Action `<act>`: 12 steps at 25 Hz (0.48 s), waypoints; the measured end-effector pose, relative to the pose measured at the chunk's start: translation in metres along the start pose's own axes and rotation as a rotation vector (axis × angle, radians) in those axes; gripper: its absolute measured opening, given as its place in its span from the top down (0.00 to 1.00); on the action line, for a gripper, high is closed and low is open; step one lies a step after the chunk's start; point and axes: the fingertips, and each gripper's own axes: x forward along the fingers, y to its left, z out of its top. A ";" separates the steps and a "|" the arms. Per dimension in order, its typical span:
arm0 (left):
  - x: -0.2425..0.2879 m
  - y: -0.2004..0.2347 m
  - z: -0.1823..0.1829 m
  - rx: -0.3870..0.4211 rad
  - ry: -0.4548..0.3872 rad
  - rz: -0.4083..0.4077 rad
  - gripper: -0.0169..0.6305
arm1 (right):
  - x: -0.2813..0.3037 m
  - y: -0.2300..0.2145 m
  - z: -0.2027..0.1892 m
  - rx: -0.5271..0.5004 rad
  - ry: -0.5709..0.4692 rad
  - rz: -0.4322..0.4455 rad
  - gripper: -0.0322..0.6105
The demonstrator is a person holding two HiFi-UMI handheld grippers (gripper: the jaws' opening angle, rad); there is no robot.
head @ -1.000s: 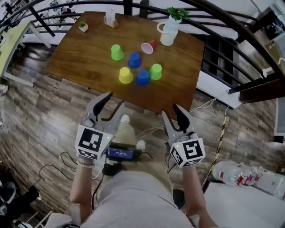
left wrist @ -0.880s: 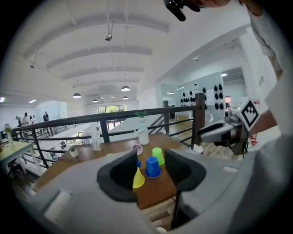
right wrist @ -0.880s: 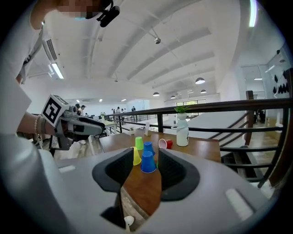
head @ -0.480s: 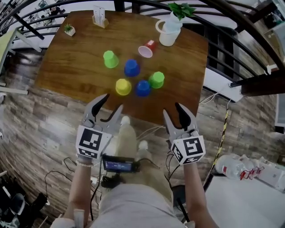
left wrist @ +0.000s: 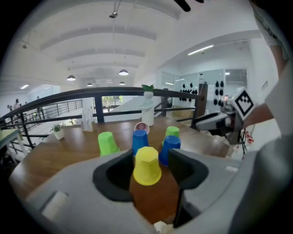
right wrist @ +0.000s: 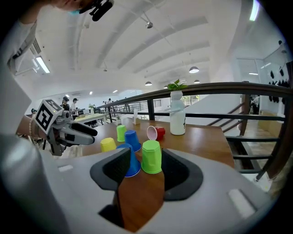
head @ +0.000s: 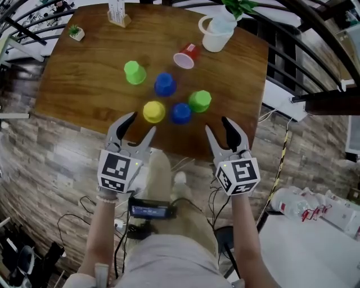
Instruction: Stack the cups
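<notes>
Several upside-down cups stand on the wooden table (head: 79,90): a yellow cup (head: 153,111), a near blue cup (head: 181,112), a right green cup (head: 199,101), a far blue cup (head: 165,84) and a left green cup (head: 134,72). A red cup (head: 186,57) lies on its side. My left gripper (head: 140,125) hangs open at the table's near edge, short of the yellow cup (left wrist: 147,165). My right gripper (head: 218,126) is open, short of the right green cup (right wrist: 151,156). Both pairs of jaws have just been opening, with nothing between them.
A white jug (head: 216,34) with a plant stands at the far right of the table, behind the red cup. A small potted plant (head: 74,32) and a card holder (head: 117,14) sit along the far left edge. A dark railing (right wrist: 219,87) runs behind the table.
Both grippers have moved forward and down to the table's near edge, and their jaws stand wider. The cups have not moved.
</notes>
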 end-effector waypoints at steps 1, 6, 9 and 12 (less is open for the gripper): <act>0.003 0.001 -0.002 0.003 0.006 -0.007 0.63 | 0.004 -0.002 -0.002 0.006 0.005 -0.002 0.64; 0.012 0.006 -0.008 0.026 0.020 -0.026 0.62 | 0.026 -0.012 -0.005 0.018 0.023 -0.011 0.62; 0.015 0.005 -0.008 0.038 0.019 -0.042 0.61 | 0.039 -0.016 -0.007 0.015 0.035 -0.005 0.61; 0.016 0.003 -0.009 0.038 0.021 -0.060 0.61 | 0.051 -0.018 -0.005 0.004 0.039 0.001 0.60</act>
